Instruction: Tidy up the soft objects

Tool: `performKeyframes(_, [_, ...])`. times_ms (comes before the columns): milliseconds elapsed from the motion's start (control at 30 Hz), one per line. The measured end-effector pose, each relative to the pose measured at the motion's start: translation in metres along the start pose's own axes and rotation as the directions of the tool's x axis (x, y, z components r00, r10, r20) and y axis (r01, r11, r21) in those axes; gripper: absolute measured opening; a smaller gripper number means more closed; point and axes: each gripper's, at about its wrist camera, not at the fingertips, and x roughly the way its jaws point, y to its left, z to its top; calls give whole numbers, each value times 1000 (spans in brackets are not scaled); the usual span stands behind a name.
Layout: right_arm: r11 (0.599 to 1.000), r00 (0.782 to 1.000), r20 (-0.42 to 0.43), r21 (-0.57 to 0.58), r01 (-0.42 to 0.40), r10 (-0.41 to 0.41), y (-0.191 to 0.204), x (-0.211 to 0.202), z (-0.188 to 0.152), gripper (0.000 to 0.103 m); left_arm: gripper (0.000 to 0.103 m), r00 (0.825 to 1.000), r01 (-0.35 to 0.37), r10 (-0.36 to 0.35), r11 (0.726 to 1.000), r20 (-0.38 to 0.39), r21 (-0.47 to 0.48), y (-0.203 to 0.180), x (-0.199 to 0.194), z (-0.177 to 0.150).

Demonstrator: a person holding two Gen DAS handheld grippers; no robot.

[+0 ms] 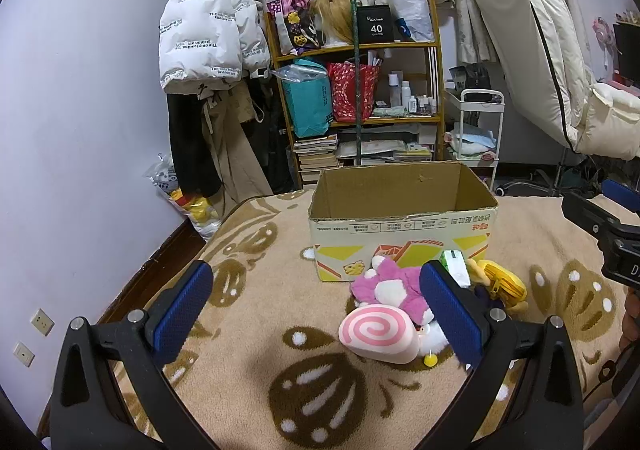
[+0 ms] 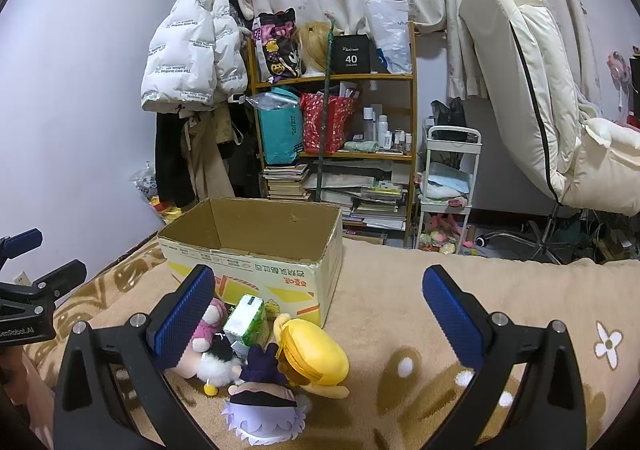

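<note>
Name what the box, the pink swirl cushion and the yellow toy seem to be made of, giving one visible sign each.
Box: corrugated cardboard, matte brown inside, with ragged torn top edges.
Pink swirl cushion: probably smooth short-pile plush over stuffing, rounded and puffy.
Yellow toy: soft plush fabric, likely stuffed, with stitched seams.

The left tongs' [image 1: 316, 306] right pad covers half the pink plush [image 1: 394, 286] and most of the green pack [image 1: 456, 266]. Box [image 1: 400, 238] print's too small to read, and its floor is hidden by the near wall.
</note>
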Motion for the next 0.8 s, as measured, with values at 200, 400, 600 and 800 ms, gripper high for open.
performKeyframes(200, [1000, 1000, 12, -5, 12, -12, 7, -3, 5, 103, 102, 1000, 0, 0, 1000, 1, 0, 2, -1, 0])
performKeyframes(400, [1000, 1000, 16, -6, 8, -8, 8, -5, 5, 103, 102, 1000, -1, 1, 1000, 0, 1, 1, -1, 1])
performKeyframes(600, [1000, 1000, 18, -7, 10, -10, 8, -5, 5, 103, 102, 1000, -1, 1, 1000, 0, 1, 1, -1, 1])
performKeyframes(800, [1000, 1000, 23, -9, 17, -16, 8, -5, 4, 103, 102, 1000, -2, 2, 1000, 0, 2, 2, 0, 0])
